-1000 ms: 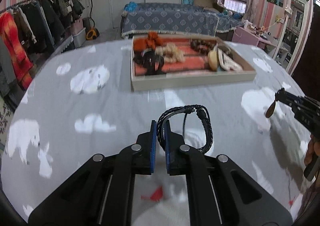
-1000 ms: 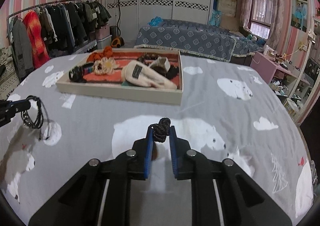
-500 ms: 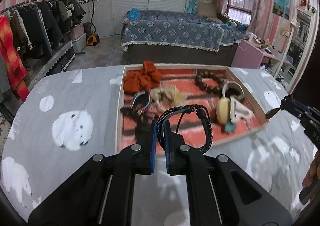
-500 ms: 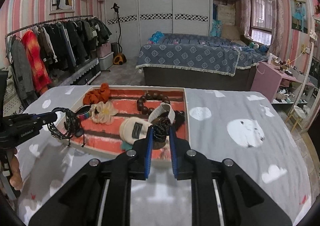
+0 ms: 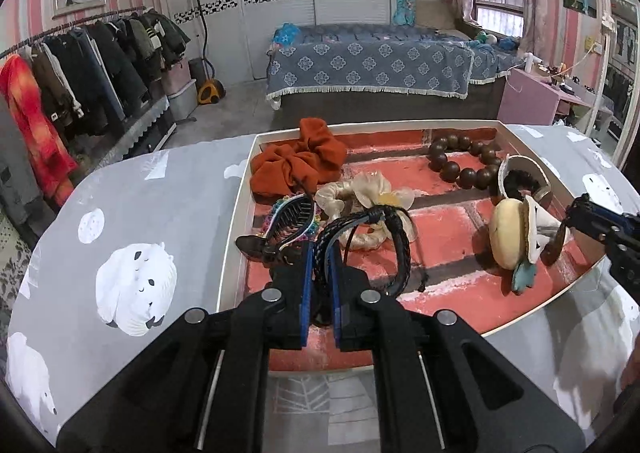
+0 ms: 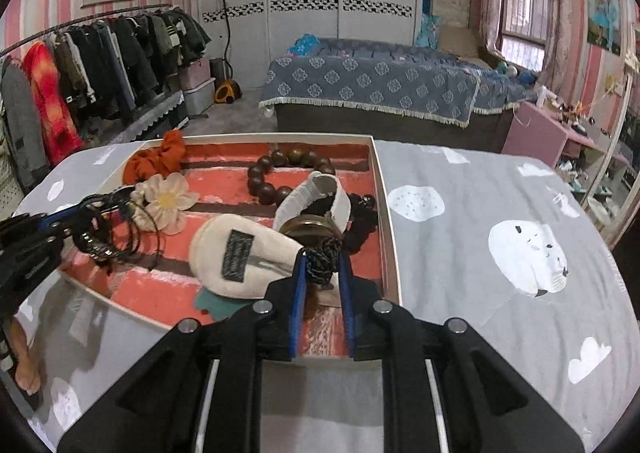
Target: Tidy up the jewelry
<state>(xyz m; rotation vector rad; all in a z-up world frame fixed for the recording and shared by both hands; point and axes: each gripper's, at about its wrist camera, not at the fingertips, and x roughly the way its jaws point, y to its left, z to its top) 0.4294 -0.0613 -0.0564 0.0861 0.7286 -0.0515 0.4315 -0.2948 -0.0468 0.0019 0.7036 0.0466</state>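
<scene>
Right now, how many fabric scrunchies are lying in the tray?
2. The orange scrunchie lies in the far left corner of the tray. The cream flower scrunchie lies just nearer, beside the hair claw. Others may be hidden under larger pieces.

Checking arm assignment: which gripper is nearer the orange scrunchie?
Left. The left gripper sits at the tray's scrunchie side, just short of the orange scrunchie; the right gripper works the tray's opposite end.

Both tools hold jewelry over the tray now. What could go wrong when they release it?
1. The black braided bracelet in the left tool hangs over the hair claw and flower scrunchie; dropped here, it may tangle with them.
2. The dark cord piece in the right tool sits near the tray's right wall and may land outside.
</scene>
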